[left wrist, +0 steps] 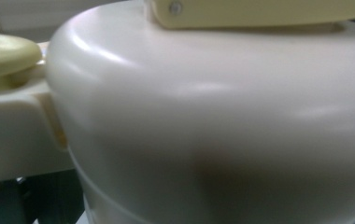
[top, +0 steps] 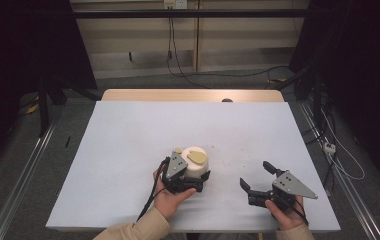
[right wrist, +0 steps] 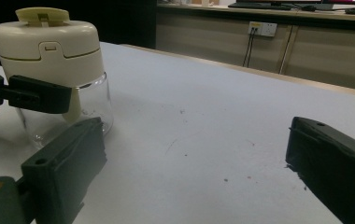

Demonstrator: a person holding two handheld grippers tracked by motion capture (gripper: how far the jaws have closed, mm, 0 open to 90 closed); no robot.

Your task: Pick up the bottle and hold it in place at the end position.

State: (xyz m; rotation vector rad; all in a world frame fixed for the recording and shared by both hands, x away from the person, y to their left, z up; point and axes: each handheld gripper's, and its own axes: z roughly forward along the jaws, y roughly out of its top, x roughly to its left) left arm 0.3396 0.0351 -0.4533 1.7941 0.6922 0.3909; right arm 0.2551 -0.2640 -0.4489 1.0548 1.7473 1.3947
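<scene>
Counter (top: 128, 130), pale blue sheet over wood, bare but for one jar (top: 196, 165) near its front middle. Jar stands upright, long axis vertical: clear glass body under a domed cream lid carrying a yellowish flip tab. Left claw (top: 194, 184) is on it from the person's side, black jaws either side of the glass just below the lid, apparently clamped. Right claw (top: 256, 176) sits apart to the jar's right, jaws spread wide and empty, pointing leftward toward the jar; likely the lid is its target.
</scene>
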